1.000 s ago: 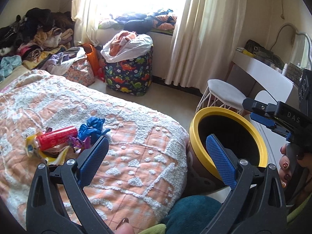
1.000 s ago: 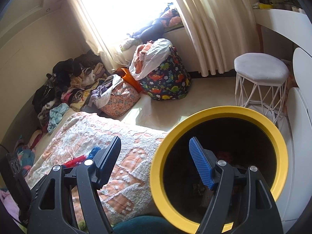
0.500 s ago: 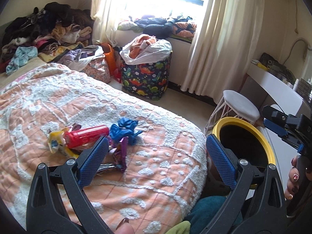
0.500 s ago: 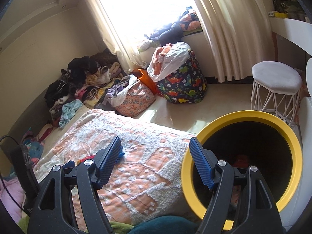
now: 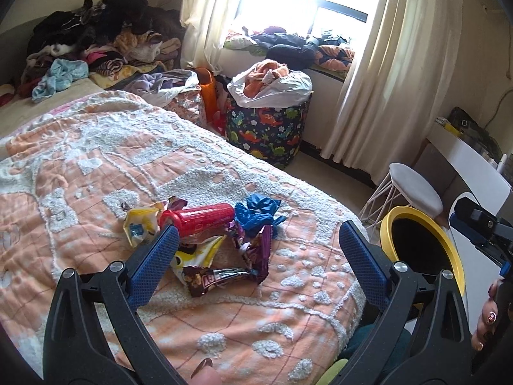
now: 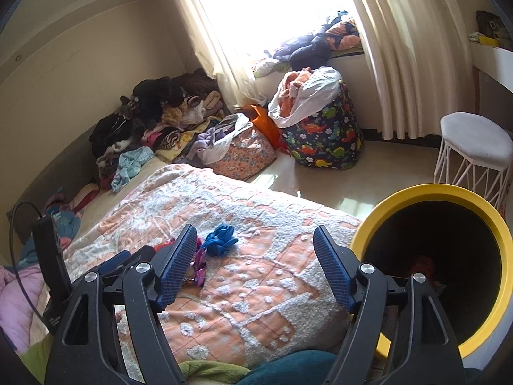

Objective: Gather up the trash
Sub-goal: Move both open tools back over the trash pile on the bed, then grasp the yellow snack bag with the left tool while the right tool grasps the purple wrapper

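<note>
Lying on tufted quilt (image 5: 96,173): crinkled foil wrappers (image 5: 224,266), red cylinder (image 5: 198,219).

Trash is heaped on the bed, approx. mid-blanket: a red can (image 5: 198,219) laid on its side, a crumpled blue wad (image 5: 259,212) just beside its far end, a yellow wrapper (image 5: 141,226) at the other end, purple/brown wrappers (image 5: 239,264) in front. A black bin w/ yellow rim (image 6: 416,197) is seen beside the bed, some trash inside.
</note>
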The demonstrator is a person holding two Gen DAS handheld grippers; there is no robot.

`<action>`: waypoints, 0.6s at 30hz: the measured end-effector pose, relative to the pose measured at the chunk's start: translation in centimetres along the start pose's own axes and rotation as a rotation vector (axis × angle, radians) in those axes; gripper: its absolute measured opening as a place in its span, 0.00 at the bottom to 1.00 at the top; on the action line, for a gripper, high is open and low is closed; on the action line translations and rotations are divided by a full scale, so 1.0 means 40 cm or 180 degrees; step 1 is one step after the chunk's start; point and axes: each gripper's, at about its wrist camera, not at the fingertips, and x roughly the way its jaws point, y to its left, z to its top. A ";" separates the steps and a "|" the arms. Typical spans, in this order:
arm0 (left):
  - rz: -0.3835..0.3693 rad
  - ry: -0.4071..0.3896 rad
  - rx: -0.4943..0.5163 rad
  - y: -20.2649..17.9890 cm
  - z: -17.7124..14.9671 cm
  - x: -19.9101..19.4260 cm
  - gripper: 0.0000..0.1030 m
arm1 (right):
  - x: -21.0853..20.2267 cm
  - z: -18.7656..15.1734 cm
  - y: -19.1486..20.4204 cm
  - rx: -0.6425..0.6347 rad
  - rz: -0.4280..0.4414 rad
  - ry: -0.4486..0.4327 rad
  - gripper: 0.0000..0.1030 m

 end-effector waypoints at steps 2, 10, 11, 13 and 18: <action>0.0037 -0.0004 -0.0051 0.026 0.002 0.000 0.89 | 0.013 -0.004 0.020 -0.0052 0.0027 0.0038 0.70; 0.0211 -0.0028 -0.0315 0.137 0.007 -0.008 0.89 | 0.076 -0.026 0.108 -0.0255 0.0201 0.0218 0.70; 0.0236 -0.0024 -0.0353 0.152 0.006 -0.007 0.89 | 0.085 -0.030 0.118 -0.0277 0.0219 0.0243 0.70; 0.0283 -0.0016 -0.0433 0.182 0.003 -0.006 0.89 | 0.105 -0.035 0.139 -0.0304 0.0260 0.0284 0.70; 0.0371 0.0017 -0.0586 0.240 -0.006 0.000 0.89 | 0.163 -0.053 0.176 -0.0370 0.0308 0.0425 0.70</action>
